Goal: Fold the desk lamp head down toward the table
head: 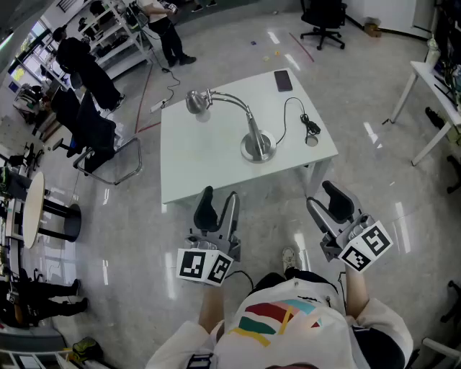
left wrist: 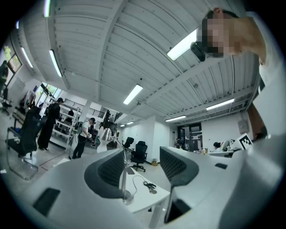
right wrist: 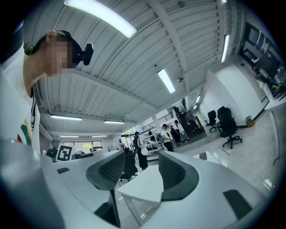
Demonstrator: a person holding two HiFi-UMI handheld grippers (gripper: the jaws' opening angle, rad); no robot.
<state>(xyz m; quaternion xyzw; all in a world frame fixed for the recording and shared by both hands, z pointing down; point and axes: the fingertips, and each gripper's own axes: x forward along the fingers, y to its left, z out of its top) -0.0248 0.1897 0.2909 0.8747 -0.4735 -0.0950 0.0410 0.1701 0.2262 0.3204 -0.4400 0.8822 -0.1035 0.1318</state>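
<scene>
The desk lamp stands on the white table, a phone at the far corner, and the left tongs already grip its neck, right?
No: the left tongs hang open and empty, short of the table, per the head view; lamp and phone correct.

Glossy pale grey floor [head: 230, 50] catching light reflections, white rectangular table [head: 202, 155] at centre, black swivel office chair [head: 324, 18] beyond, black chrome-framed chair [head: 101, 140] left, white metal shelving racks [head: 108, 36], white ribbed ceiling [left wrist: 98, 40] with long strip lights [left wrist: 183, 44]

readable text: none | shirt [head: 277, 321]: coloured stripes, any lettering possibly too small to tell
</scene>
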